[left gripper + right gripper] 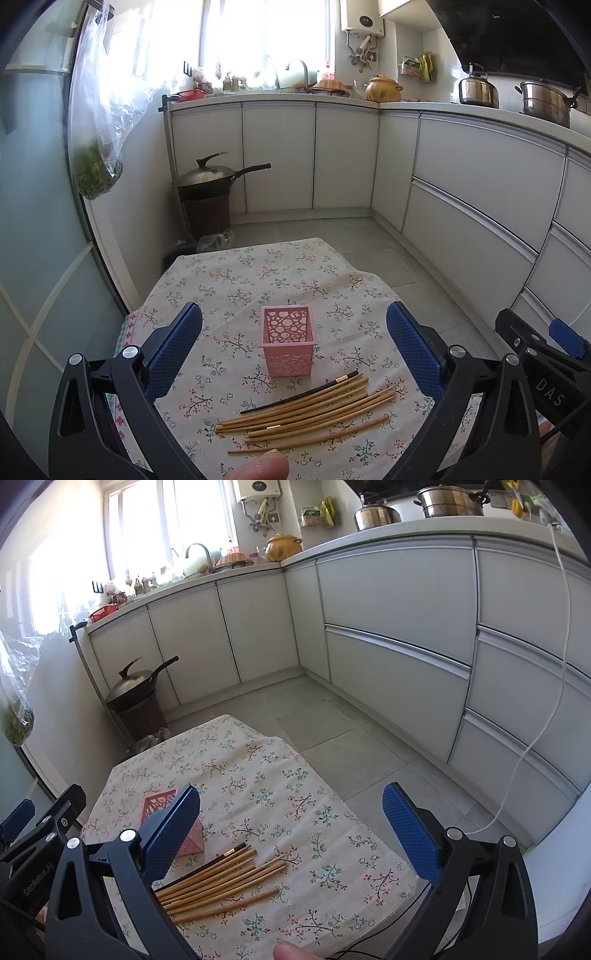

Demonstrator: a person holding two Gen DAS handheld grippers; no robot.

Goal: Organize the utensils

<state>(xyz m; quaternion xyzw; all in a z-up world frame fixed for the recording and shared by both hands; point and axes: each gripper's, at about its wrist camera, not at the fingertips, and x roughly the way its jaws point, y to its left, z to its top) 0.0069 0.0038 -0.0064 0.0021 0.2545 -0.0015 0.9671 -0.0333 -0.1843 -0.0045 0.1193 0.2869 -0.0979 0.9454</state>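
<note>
While both tools hover spread wide and grasping nothing, the chopsticks lie below the left gripper, just before the pink holder. From the right gripper, they sit lower left.

We read "DAS" on right gripper body; "GenRobot.AI", possibly, on left gripper body.

Both wrist views look down the table, sharing chopsticks.
</note>
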